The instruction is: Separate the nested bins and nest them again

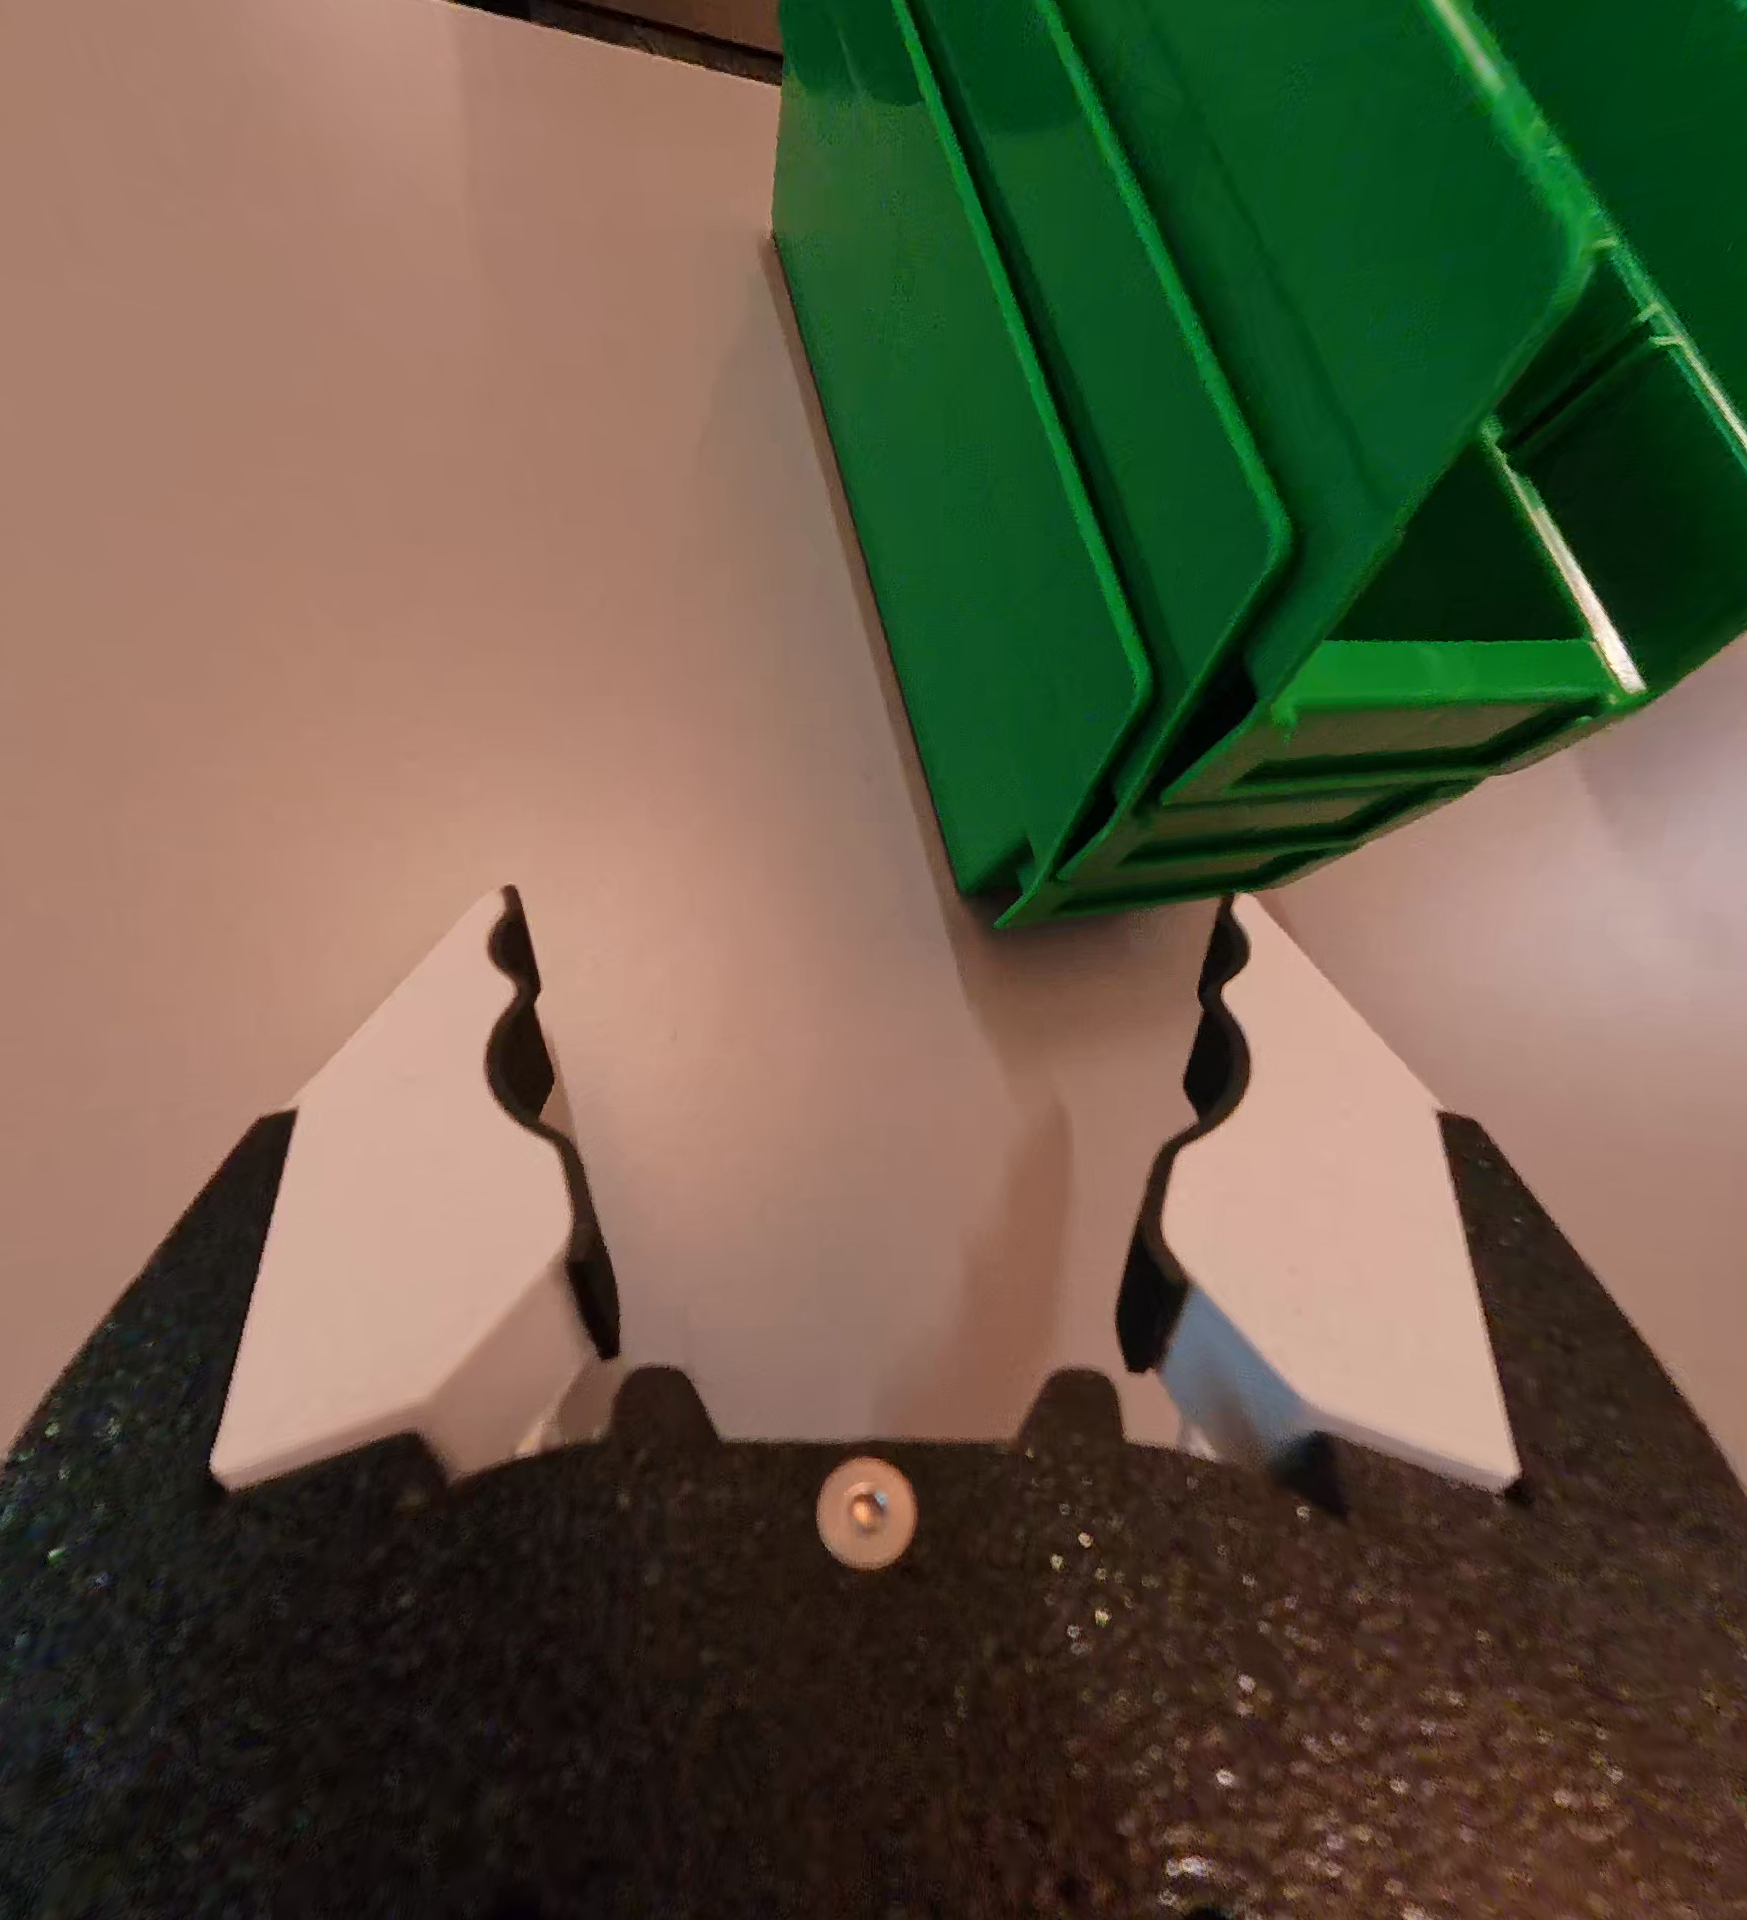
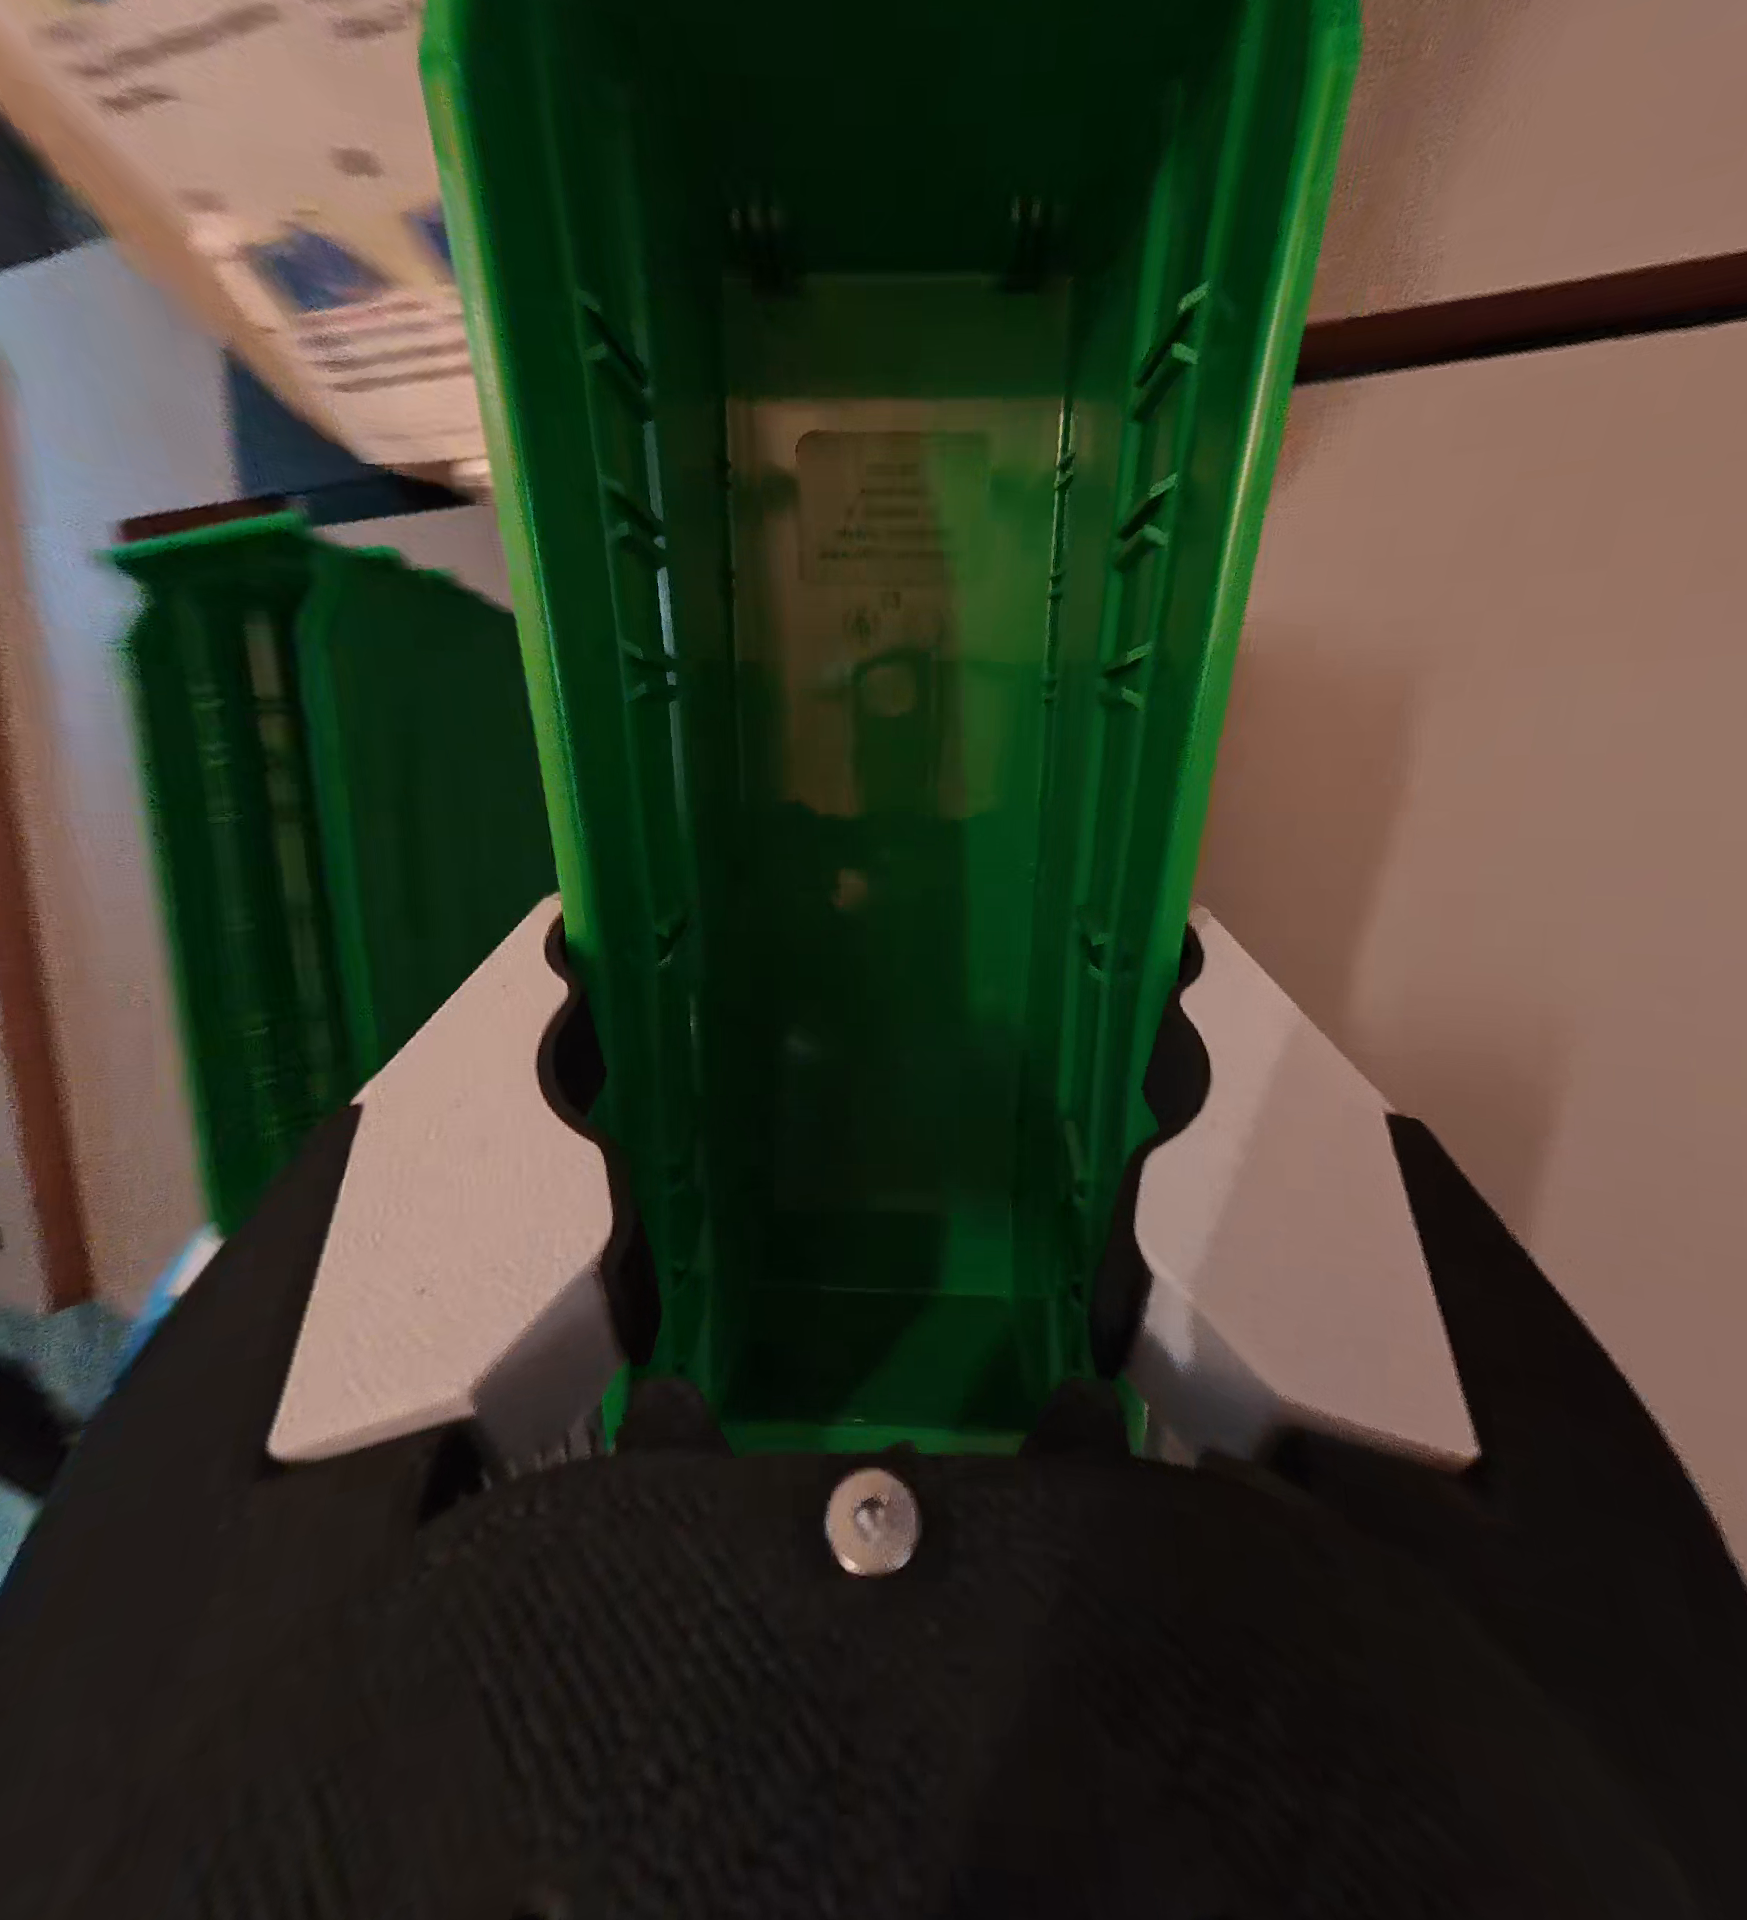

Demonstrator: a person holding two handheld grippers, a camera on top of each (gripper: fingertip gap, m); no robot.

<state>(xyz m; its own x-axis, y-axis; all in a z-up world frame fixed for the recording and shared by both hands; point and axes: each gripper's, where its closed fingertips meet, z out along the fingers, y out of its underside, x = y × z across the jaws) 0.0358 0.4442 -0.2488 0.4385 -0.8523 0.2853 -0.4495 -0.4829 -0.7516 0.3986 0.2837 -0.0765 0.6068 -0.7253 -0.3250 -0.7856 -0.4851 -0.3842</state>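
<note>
Right wrist view: right gripper (image 2: 874,1132) clenched on a single green bin (image 2: 879,520), fingers (image 2: 464,1174) pressing its two long side walls from outside. Bin is off the desk, open side facing the camera, with a pale label on its inner floor. Far left, a stack of nested bins (image 2: 329,831) stands on the desk (image 2: 1523,727).

Left wrist view: left gripper (image 1: 864,1122) released, fingers (image 1: 412,1164) wide apart and grasping nothing, hovering over bare desk with the stack's near corner (image 1: 1077,582) just beyond the right finger. At least three shells still nested; a further bin (image 1: 1679,343) sits tilted over the stack's right side, probably the held one.

Risks, as judged:
- Smooth, glossy walls could let the held bin slide or twist in the side squeeze.
- A skewed entry could catch its rim on the stack and jam it.
- With nothing bracing it, the stack could skid or tip.

Surface: plain pale desk, matte, uncluttered. Room: blurred; a cardboard box (image 2: 225,208) far left, a dark seam across the desk, carpet (image 2: 7,1351) lower left.
</note>
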